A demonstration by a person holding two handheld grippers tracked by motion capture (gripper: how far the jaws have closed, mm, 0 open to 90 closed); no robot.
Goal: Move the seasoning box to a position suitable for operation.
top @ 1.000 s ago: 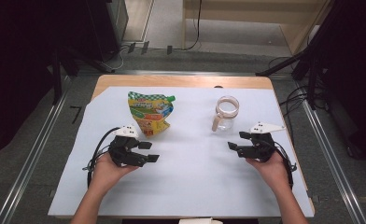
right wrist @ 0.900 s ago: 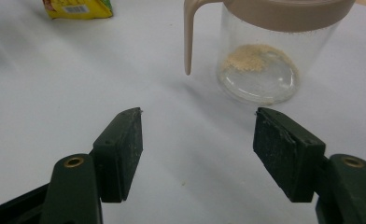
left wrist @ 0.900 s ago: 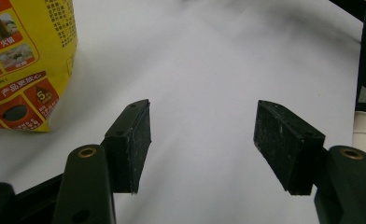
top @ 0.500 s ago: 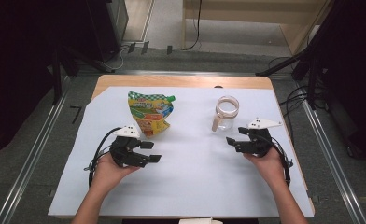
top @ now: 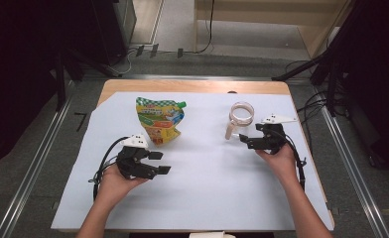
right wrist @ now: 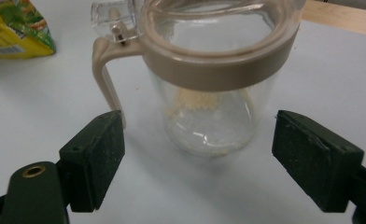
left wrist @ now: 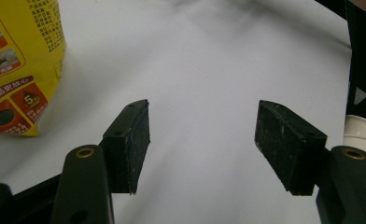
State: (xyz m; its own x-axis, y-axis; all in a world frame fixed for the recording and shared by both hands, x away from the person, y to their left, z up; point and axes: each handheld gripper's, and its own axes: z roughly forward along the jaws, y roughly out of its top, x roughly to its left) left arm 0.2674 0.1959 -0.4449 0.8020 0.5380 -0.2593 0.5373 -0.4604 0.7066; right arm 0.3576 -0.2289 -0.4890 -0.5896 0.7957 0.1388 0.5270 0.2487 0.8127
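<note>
A clear jar (top: 241, 115) with a beige rim and handle stands upright at the table's back right. In the right gripper view the jar (right wrist: 209, 70) has a few pale grains at its bottom, and its handle (right wrist: 107, 79) points left. My right gripper (top: 245, 141) is open just in front of it; in its own view the right gripper (right wrist: 197, 154) has one jaw either side of the jar's base, not touching. A yellow-green pouch (top: 159, 121) lies at the back left. My left gripper (top: 159, 162) is open below the pouch, and the left gripper (left wrist: 204, 140) holds nothing.
A white sheet (top: 207, 188) covers the wooden table (top: 192, 87). The pouch's corner (left wrist: 13, 65) lies left of my left jaws. Cables trail from both grippers. Metal rails and dark stands flank the table on the floor.
My right gripper has moved forward and left, up to the jar. The left gripper has stayed almost still.
</note>
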